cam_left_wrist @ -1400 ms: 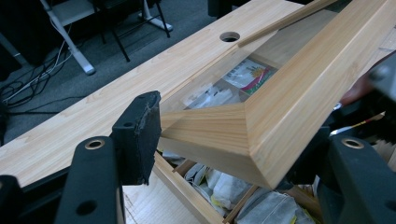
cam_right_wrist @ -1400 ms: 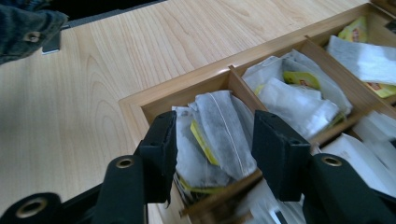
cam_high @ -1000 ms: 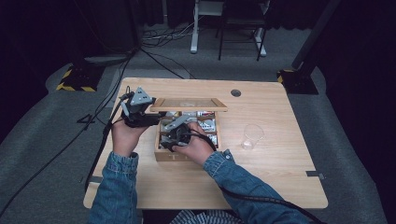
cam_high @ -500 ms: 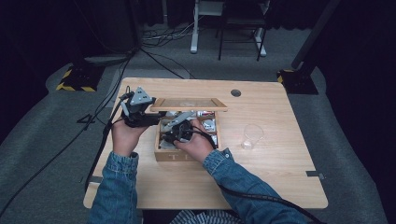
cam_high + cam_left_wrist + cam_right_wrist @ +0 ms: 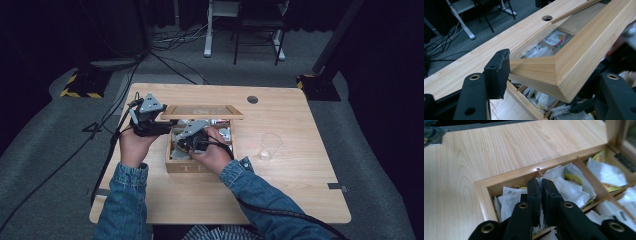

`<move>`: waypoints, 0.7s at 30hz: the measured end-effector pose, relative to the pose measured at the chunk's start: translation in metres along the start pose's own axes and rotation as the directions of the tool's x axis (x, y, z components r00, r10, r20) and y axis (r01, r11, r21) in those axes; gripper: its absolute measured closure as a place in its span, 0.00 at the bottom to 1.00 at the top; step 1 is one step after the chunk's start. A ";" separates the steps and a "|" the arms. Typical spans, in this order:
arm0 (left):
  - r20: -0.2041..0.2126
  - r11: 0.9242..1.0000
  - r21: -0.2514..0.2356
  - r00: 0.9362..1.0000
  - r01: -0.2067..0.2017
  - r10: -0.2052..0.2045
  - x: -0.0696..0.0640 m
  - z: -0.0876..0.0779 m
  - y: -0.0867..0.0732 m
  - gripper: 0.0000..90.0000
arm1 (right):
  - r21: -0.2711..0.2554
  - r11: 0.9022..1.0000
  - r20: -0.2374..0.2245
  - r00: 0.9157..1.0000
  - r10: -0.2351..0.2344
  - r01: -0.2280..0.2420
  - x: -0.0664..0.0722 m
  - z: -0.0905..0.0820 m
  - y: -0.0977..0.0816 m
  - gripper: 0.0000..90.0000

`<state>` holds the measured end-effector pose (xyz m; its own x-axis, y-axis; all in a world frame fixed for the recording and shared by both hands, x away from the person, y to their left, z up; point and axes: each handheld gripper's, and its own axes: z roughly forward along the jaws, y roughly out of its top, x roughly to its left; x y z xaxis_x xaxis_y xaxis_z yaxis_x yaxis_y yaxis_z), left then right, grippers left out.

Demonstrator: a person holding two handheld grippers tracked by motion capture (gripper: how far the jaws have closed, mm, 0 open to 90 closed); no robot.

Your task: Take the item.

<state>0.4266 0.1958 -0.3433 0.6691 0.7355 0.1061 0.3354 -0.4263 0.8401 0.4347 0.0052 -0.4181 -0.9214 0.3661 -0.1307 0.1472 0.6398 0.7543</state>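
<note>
my left hand-held gripper [image 5: 159,120] sits level, its jaws clamped on the corner of a wooden lid [image 5: 564,62], forearm coming up from below. my right hand-held gripper [image 5: 541,185] tips down, jaws just closing, a white tea bag [image 5: 541,195] pinched between them.

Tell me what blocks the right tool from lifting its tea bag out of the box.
Nothing visible does. The right tool is shut on a tea bag in the box, and the left tool holds the lid raised, clear of it.
</note>
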 end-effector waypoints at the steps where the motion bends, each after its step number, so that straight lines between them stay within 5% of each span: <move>1: 0.000 1.000 0.000 1.000 0.000 0.000 0.000 0.000 0.000 0.44 | -0.006 1.000 0.007 1.000 -0.012 0.013 0.001 -0.004 0.001 0.95; 7: 0.001 1.000 -0.002 1.000 0.002 -0.002 0.000 0.000 0.000 0.43 | -0.033 0.998 0.023 0.999 -0.043 0.044 0.004 -0.021 0.007 0.96; 21: 0.003 1.000 -0.001 1.000 0.001 -0.001 0.001 0.000 0.000 0.44 | -0.104 0.994 0.035 0.999 -0.015 0.018 0.002 -0.069 0.010 0.96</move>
<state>0.4272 0.1962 -0.3431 0.6708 0.7344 0.1035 0.3352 -0.4247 0.8410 0.4093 -0.0343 -0.3666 -0.9103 0.3800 -0.1641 0.0923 0.5728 0.8145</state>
